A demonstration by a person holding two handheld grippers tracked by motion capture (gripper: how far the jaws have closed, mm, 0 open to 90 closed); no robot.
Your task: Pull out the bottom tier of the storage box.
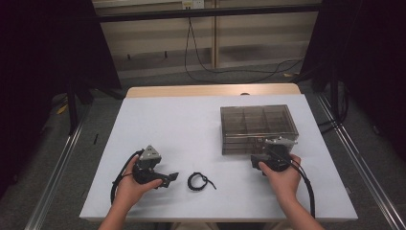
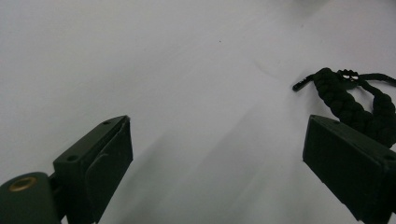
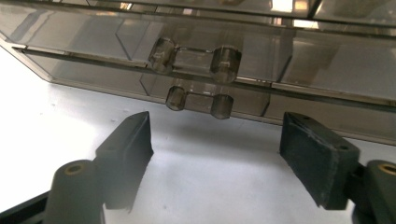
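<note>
From above, the black cord (image 1: 200,181) lies on the white counter (image 1: 191,129) between both wide-open, empty tools, the left tool (image 1: 167,178) just beside it, while the right tool (image 3: 215,140) view shows the box (image 1: 258,127) latches (image 3: 196,60) up close.

left tool (image 1: 168,178): jaws apart, empty | right tool (image 1: 277,143): jaws apart, empty

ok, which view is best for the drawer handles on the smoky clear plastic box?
Right gripper view: the two clear bar handles sit close up, just ahead of the open right claw. In the high view the smoky clear plastic drawer box is small, handles indistinct.
</note>
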